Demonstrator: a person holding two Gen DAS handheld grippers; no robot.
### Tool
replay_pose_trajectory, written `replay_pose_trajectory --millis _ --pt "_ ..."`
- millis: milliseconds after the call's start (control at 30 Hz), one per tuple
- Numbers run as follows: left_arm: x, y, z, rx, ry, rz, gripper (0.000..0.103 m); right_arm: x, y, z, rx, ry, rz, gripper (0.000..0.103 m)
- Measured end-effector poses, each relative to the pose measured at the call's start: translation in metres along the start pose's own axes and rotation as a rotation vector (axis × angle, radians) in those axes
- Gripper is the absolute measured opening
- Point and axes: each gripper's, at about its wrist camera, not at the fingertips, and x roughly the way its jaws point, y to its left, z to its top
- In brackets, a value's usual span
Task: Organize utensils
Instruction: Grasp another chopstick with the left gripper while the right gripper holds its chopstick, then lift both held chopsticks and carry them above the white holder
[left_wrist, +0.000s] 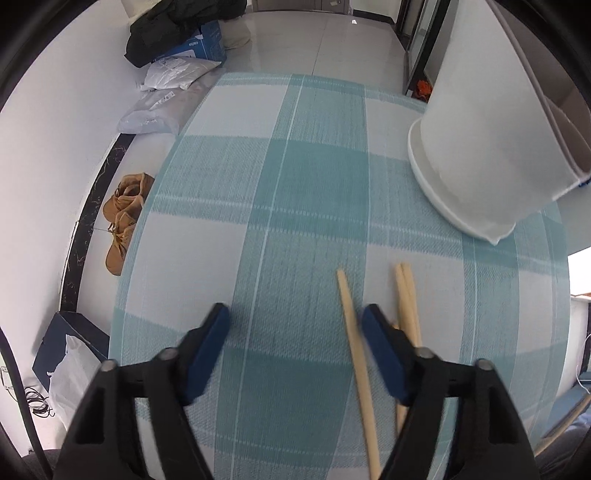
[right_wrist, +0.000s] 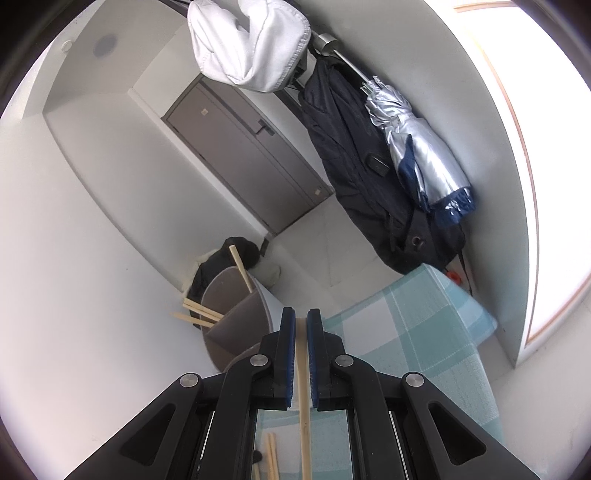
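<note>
The loose chopstick lies flat on the checked tablecloth of the bench, running between the jaws of the left gripper, closer to the right-hand pad. Those jaws stand apart, neither pad pressing on the wood. Just beyond the right-hand pad lie two more chopsticks, side by side and touching each other.

The right gripper has its jaws together, clamped on a single chopstick that runs lengthwise between the pads, its tip about level with the pad ends. Ahead of it stands the white utensil holder with divided compartments; several chopsticks already lean in it, one upright in a farther section.

These sticks look light, stiff and smooth, so they will probably roll or pivot if pinched near an end. Lying flat on cloth, the loose one gives little height to catch; a grip around its middle, with the pads squarely across it, seems safest. The neighbouring pair lies close enough to be nudged or caught along with it.
</note>
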Motion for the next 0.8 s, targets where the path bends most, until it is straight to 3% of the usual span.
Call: replay_pose_trajectory --millis 33,100,167,200,333,400,633,800 --pt "-0.001 -0.002 0.002 0.003 -0.003 -0.001 0.047 0.001 0.001 0.000 -0.005 0.000 0.001 0.006" --pt "-0.002 -0.007 0.004 0.010 0.002 -0.009 0.021 0.003 0.003 0.000 -0.007 0.002 0.005 0.006" --pt "-0.002 -0.013 0.006 0.023 0.014 -0.011 0.005 0.005 0.002 0.000 -0.003 0.006 0.008 0.006" --pt "-0.002 -0.014 0.007 0.025 0.020 -0.015 0.002 0.006 0.002 0.000 0.000 0.008 0.009 0.006" --pt "-0.004 -0.013 0.011 -0.004 0.019 -0.037 0.001 0.008 0.003 0.000 -0.020 0.013 0.001 0.006" --pt "-0.012 -0.009 0.011 -0.031 -0.019 -0.071 0.001 0.009 0.004 -0.001 -0.038 0.020 0.000 0.006" --pt "-0.071 -0.002 -0.008 0.000 -0.276 -0.150 0.001 0.003 0.022 -0.012 -0.127 0.021 0.015 0.006" --pt "-0.108 0.001 -0.023 0.007 -0.397 -0.220 0.001 -0.006 0.049 -0.025 -0.254 0.007 0.035 0.006"
